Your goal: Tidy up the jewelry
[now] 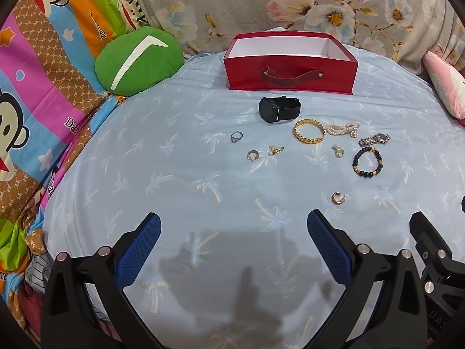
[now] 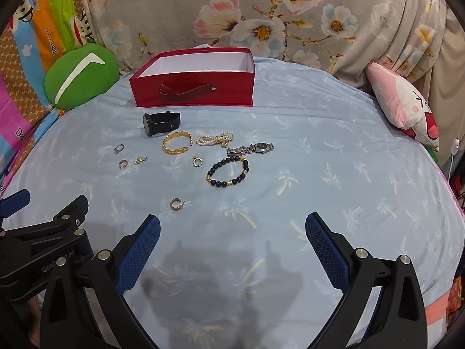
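An open red box (image 1: 290,71) (image 2: 193,88) with a white inside stands at the back of the light blue bedsheet (image 1: 180,180). In front of it lie a black watch (image 1: 279,109) (image 2: 161,122), a gold chain bracelet (image 1: 308,131) (image 2: 177,143), a pearl bracelet (image 1: 343,128) (image 2: 215,139), a silver watch (image 1: 375,139) (image 2: 251,148), a black bead bracelet (image 1: 366,163) (image 2: 228,172), and several rings and earrings. One gold earring (image 1: 338,197) (image 2: 176,203) lies nearest. My left gripper (image 1: 232,232) and right gripper (image 2: 232,229) are open and empty, hovering short of the jewelry.
A green round cushion (image 1: 138,59) (image 2: 81,75) sits left of the box. A colourful monkey-print quilt (image 1: 43,87) lies along the left. A floral blanket (image 2: 261,14) rises behind the box. A pink plush pillow (image 2: 404,104) lies at the right.
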{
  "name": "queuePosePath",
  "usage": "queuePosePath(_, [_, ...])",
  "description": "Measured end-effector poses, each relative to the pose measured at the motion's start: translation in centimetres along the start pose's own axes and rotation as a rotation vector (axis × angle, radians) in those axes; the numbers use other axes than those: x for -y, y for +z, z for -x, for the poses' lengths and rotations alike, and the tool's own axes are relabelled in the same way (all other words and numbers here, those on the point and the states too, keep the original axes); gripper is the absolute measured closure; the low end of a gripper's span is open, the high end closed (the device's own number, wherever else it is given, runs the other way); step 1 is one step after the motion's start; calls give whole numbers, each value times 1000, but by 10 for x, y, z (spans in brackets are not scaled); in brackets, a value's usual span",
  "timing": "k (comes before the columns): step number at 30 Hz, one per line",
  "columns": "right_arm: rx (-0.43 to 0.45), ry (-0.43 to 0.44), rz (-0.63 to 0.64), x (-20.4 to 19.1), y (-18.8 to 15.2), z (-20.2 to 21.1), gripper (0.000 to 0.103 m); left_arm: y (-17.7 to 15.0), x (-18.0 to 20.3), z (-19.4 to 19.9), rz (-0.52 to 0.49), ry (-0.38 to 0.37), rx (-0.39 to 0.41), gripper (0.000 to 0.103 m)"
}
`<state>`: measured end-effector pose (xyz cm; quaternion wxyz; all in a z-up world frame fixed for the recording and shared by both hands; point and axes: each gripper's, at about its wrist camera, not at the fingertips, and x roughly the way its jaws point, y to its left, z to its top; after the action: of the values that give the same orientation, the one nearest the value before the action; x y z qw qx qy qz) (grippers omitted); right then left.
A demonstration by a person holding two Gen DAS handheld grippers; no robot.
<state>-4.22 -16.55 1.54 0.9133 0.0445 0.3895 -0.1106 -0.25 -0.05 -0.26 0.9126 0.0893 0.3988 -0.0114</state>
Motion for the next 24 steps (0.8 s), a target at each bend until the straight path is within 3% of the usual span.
queuePosePath(24, [-5,-2,5,-4,-1,-1,5,-4,-2,-5,2,-1,-14,5])
